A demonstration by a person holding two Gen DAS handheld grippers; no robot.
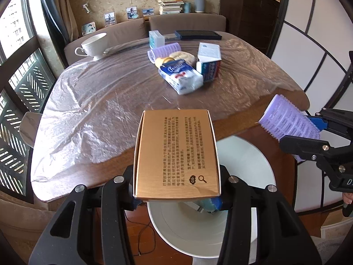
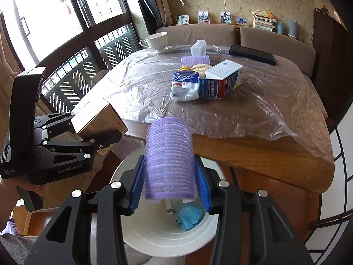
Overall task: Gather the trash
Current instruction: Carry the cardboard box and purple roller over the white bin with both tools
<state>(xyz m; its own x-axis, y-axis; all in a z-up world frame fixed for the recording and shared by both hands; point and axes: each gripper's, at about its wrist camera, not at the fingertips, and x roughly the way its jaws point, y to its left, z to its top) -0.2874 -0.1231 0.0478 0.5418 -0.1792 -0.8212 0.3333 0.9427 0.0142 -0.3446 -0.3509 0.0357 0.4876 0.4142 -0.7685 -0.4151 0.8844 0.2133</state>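
left wrist view: box (image 1: 177, 154) is clamped in left claw (image 1: 176, 201) at lower centre, above white bin (image 1: 187, 238); pile of packets (image 1: 183, 75) is left on table (image 1: 88, 114), upper centre | right wrist view: purple roller (image 2: 168, 161) is pinched in right claw (image 2: 168, 187) at centre, above the bin, blue scrap (image 2: 188, 217) already inside

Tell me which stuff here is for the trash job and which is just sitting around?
Trash job:
- gold box in the left gripper
- purple roller in the right gripper
- white bin
- tissue pack and torn carton, probably next

Just lying about:
- teacup
- books
- photo frames
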